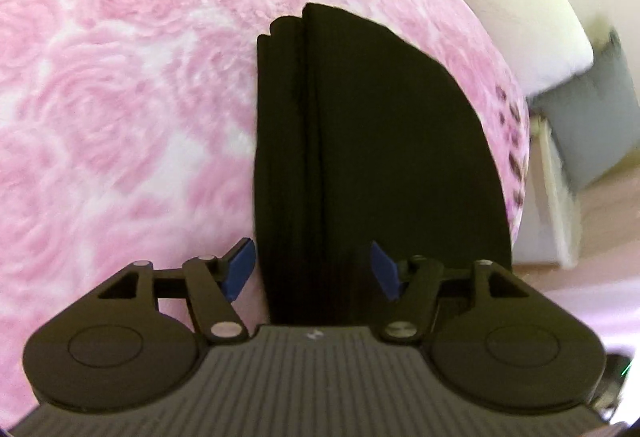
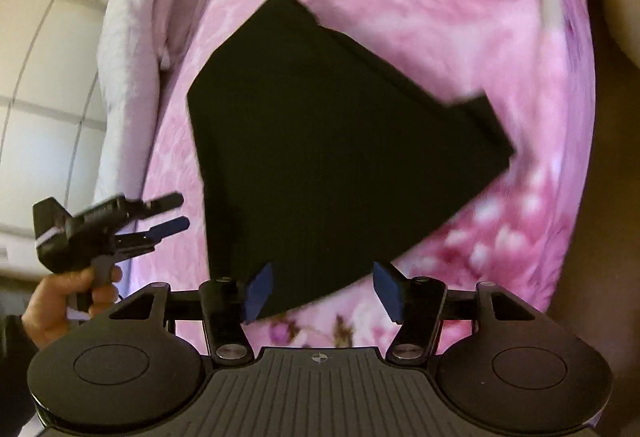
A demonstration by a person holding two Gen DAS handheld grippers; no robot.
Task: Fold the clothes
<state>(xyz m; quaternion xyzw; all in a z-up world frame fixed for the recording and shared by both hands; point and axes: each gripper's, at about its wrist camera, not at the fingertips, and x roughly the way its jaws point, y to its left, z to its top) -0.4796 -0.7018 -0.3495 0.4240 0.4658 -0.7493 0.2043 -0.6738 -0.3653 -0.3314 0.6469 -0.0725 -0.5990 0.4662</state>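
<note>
The black garment (image 1: 360,157) lies folded on the pink rose-patterned blanket (image 1: 120,97) that covers the bed. In the left wrist view it is a tall, narrow stack whose long axis runs from 6 o'clock up to 12 o'clock, its layered edges showing along the 9 o'clock side and its curved side bulging toward 3 o'clock. In the right wrist view the black garment (image 2: 332,157) reads as a broad wedge, one corner pointing to 12 o'clock and another to 3 o'clock.

The left gripper (image 1: 312,269) has its blue pads spread, one on each side of the garment's near end, pinching nothing. The right gripper (image 2: 320,293) is likewise spread above the garment's near edge, nothing between the pads pressed. No container is in sight.

At 9 o'clock in the right wrist view a hand (image 2: 68,297) holds the left gripper (image 2: 168,215) beside the garment. A pale pillow (image 2: 132,37) lies at 10 o'clock.
</note>
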